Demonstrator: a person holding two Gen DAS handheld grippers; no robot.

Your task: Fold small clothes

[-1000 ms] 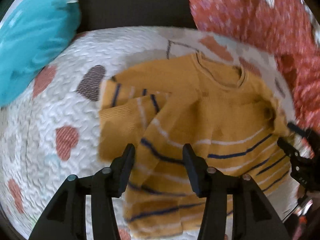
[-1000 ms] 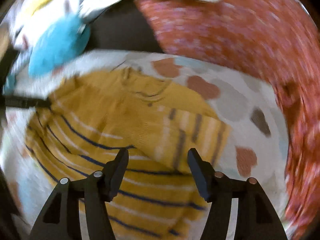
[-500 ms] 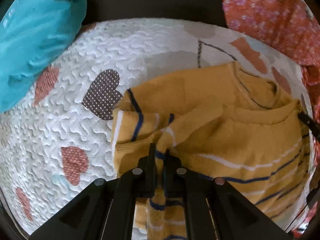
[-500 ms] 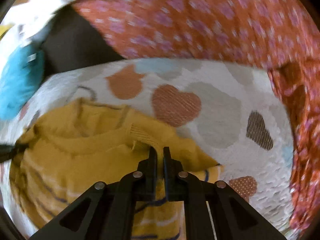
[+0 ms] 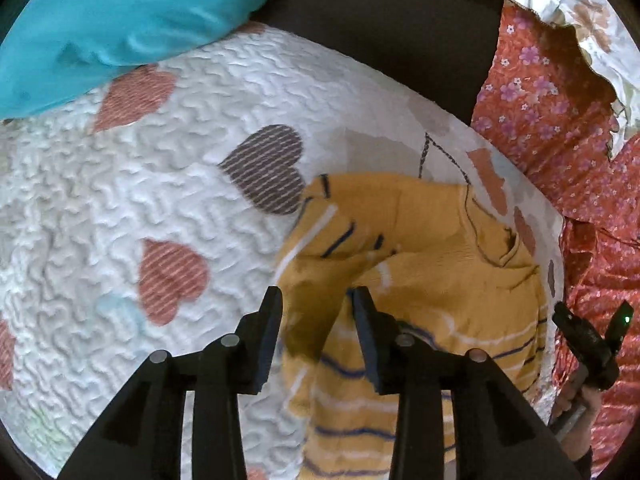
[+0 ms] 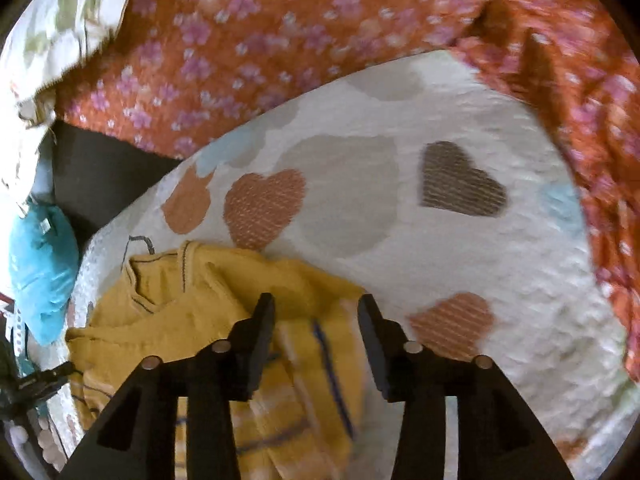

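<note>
While both grippers' jaws have just been opening, the striped mustard sweater [image 5: 432, 280] lies rumpled.

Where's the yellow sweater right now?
The sweater lies on the heart quilt, lower right in the left wrist view, lower left in the right, near the red floral cloth.

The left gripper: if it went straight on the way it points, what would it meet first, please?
Most likely the mustard striped sweater: its folded sleeve lies between the left gripper's open fingers, which have just been opening. Depth is unclear.
</note>
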